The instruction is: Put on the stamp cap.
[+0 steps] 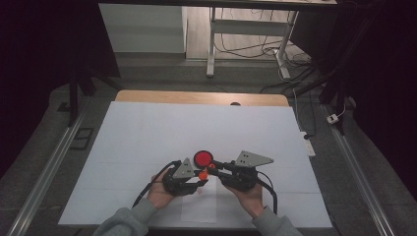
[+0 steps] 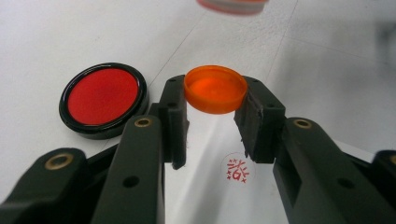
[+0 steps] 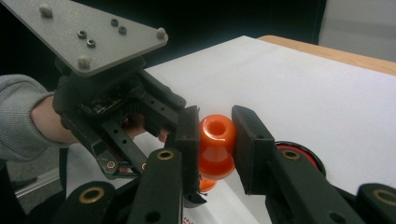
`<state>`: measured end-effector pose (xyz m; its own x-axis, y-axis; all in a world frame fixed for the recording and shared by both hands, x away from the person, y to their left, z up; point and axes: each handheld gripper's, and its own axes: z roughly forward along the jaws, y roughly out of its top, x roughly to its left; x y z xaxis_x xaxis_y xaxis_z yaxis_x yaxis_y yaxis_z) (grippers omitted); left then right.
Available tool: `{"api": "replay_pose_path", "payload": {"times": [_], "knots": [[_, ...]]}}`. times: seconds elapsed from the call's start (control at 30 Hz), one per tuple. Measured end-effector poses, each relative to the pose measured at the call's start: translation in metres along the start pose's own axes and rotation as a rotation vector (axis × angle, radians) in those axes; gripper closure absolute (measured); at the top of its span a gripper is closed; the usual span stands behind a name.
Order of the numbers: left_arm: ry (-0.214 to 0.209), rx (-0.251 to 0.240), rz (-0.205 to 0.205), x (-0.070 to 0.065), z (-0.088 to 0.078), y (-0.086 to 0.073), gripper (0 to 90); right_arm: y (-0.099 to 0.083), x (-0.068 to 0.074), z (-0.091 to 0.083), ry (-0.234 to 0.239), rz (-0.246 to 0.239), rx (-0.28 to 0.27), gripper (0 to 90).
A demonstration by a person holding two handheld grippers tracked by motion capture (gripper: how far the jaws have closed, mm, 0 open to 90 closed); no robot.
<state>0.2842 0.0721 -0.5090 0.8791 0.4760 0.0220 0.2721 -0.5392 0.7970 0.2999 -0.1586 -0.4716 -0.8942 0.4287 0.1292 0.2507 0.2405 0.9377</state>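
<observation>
My left gripper point(image 2: 214, 103) is shut on a small orange cap point(image 2: 215, 87), held just above the white paper. My right gripper point(image 3: 215, 125) is shut on an orange stamp handle point(image 3: 217, 148), which stands upright between its jaws. In the high view the left gripper point(image 1: 199, 176) and the right gripper point(image 1: 212, 168) meet tip to tip near the paper's front middle. A round red ink pad point(image 2: 103, 97) in a black case lies open on the paper, just beyond the tips point(image 1: 203, 158). A red stamp print point(image 2: 237, 169) marks the paper under the left jaws.
A large white sheet point(image 1: 147, 142) covers the table, whose wooden far edge point(image 1: 196, 97) shows beyond it. The left hand and its grey plate point(image 3: 88, 35) are close in the right gripper view. Metal rails point(image 1: 46, 172) run along both sides.
</observation>
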Motion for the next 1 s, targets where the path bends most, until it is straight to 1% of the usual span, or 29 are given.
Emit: {"api": "replay_pose_path", "payload": {"times": [0.23, 0.67, 1.0], "knots": [[-0.003, -0.002, 0.001, -0.001, 0.0, 0.0, 64.0, -0.003, 0.003, 0.006, 0.018, -0.003, 0.017, 72.5], [-0.011, -0.014, 0.004, -0.002, -0.002, 0.001, 64.1, -0.008, 0.004, 0.012, 0.024, 0.0, 0.045, 72.5], [-0.015, -0.025, 0.006, -0.004, -0.003, 0.002, 64.1, -0.01, 0.005, 0.013, 0.028, 0.0, 0.046, 72.5]]}}
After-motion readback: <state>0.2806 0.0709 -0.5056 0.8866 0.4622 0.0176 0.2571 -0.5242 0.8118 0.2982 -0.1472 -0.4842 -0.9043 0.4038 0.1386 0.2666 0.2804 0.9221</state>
